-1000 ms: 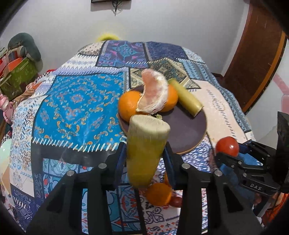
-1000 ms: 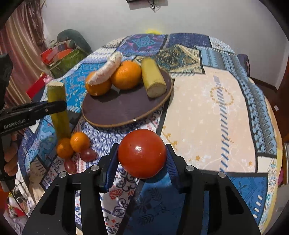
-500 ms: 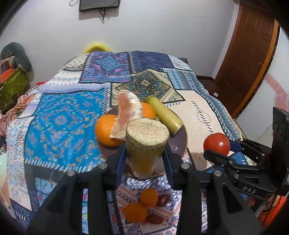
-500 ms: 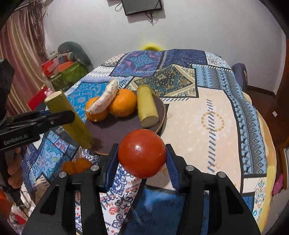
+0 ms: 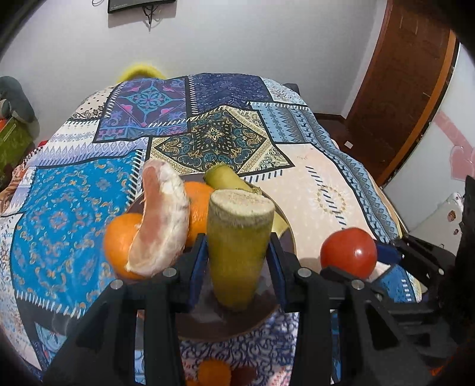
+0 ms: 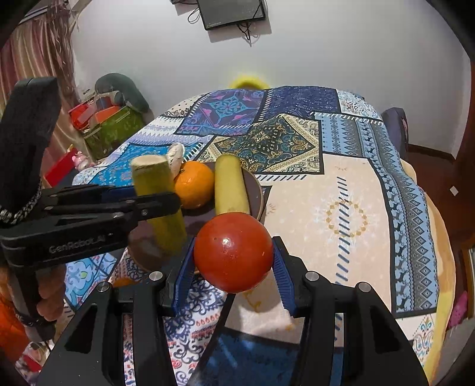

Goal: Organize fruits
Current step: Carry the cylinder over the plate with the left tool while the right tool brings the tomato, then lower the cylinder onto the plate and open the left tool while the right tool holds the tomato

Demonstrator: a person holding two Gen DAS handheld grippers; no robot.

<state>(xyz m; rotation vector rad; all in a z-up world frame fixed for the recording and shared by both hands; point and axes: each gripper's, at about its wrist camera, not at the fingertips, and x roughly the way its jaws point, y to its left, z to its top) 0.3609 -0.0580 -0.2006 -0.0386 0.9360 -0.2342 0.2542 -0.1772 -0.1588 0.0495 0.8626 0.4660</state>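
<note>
Right wrist: glossy round tomato

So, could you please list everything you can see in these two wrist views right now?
plate: one, dark brown, on the patchwork cloth.
oranges: two, orange, on the plate.
peeled citrus segment: one, pale pink, lying on the oranges.
cane piece on plate: one, yellow-green, lying on the plate.
held cane piece: one, yellow-green, upright over the plate.
tomato: one, red, beside the plate's near edge.
small fruits: orange and dark red, partly hidden, in front of the plate.
patchwork cloth: one, blue and cream.
screen: one, black, on the wall.
left tongs: shut on the held cane piece.
right tongs: shut on the tomato.
</note>
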